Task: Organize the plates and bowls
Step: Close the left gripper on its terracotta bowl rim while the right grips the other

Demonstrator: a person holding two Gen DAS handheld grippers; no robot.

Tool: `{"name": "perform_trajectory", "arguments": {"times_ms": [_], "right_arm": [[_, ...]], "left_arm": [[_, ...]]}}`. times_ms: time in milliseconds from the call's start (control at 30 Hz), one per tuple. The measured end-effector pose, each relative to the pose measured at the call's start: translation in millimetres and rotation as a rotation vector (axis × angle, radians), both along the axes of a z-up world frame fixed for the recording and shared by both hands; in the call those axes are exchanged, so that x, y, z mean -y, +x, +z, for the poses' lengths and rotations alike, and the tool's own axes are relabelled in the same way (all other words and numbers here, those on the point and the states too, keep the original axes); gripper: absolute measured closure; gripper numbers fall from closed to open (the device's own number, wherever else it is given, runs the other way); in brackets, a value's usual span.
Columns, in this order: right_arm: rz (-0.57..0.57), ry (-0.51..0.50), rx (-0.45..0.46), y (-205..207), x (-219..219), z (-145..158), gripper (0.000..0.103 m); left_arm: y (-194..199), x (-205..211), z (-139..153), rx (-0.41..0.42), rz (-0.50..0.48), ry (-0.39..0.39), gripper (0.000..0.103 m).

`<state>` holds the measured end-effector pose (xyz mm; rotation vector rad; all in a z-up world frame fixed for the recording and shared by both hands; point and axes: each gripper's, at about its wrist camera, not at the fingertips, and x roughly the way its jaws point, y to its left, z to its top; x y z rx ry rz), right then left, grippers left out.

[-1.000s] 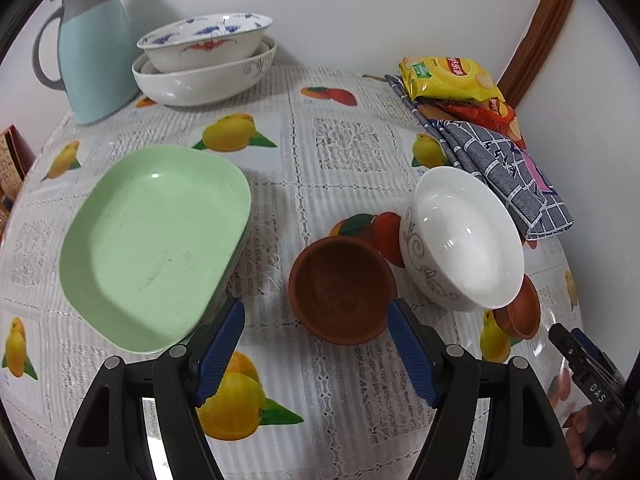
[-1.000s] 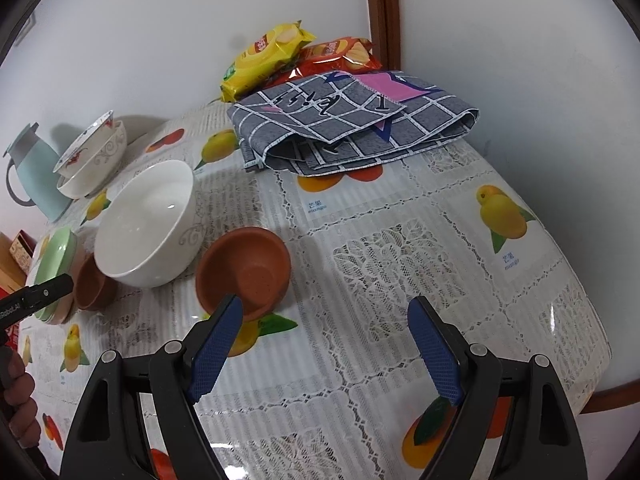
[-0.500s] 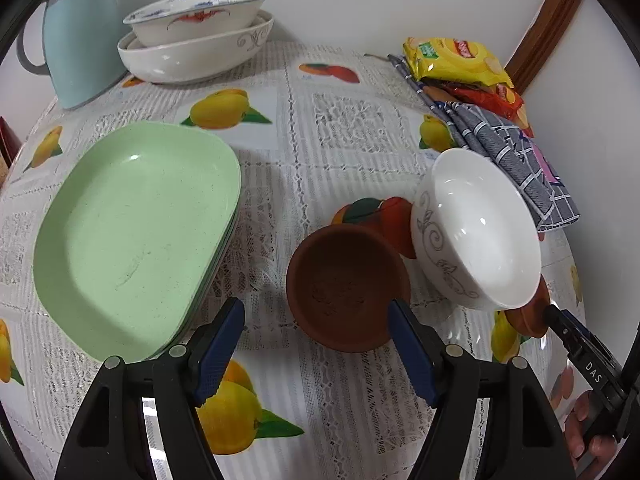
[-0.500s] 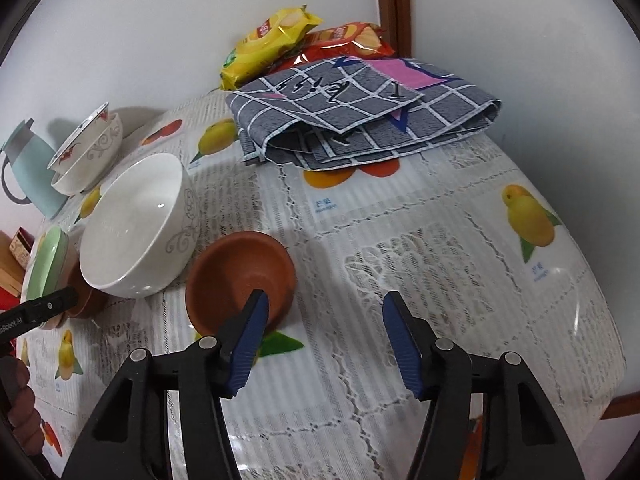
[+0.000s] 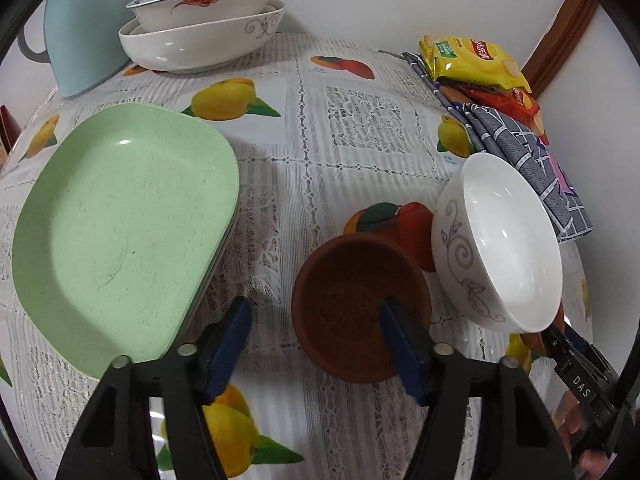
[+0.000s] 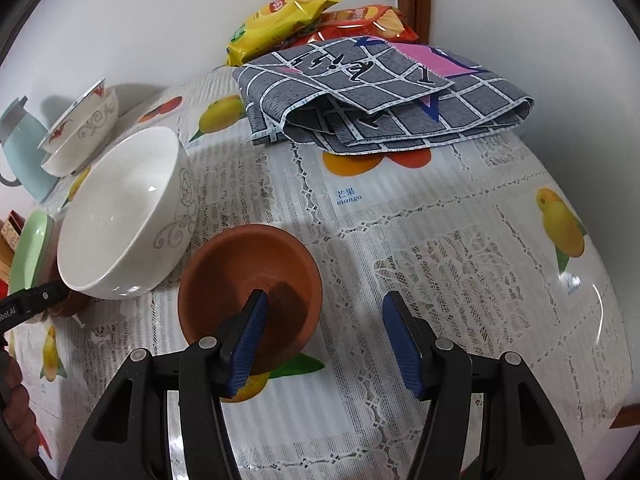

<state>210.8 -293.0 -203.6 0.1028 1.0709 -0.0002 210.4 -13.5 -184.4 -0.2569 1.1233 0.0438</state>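
1. A tabletop (image 5: 320, 128) under a lace cloth printed with fruit stands in a white-walled corner, with snack packets (image 6: 280, 12) and a folded checked cloth (image 6: 380, 92) at twelve o'clock in the right wrist view.
2. Over the last second both tools have closed in on the two terracotta dishes.
3. The left hand-held gripper (image 5: 316, 340) is open; its right finger now dips inside the left terracotta dish (image 5: 352, 300), its left finger outside the rim at nine o'clock.
4. The right hand-held gripper (image 6: 324, 340), narrower than before yet unclosed, straddles the near rim of the right terracotta dish (image 6: 248, 276).
5. The white bowl (image 5: 508, 240) sits between the dishes; the green plates (image 5: 112, 232) lie at nine o'clock.
6. Both rim pinches look ready, probably for stacking.
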Motion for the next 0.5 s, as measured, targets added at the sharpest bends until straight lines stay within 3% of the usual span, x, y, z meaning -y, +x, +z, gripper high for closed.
{"name": "perform_trajectory", "arguments": {"times_ms": [133,233,300,500], "right_arm": [[-0.003,0.003,0.009,1,0,-1,0.043],[-0.002,0.002,0.018,2,-1,-2,0.045],[0.005,0.008,0.026,3,-2,-2,0.050],[0.035,0.057,0.035,5,-8,-1,0.079]], "left_arm": [[4,3,-1,0.006,0.000,0.022,0.054],[7,5,0,0.008,-0.002,0.036,0.065],[8,6,-1,0.005,-0.006,0.037,0.073],[7,11,0,0.000,-0.039,0.027,0.085]]}}
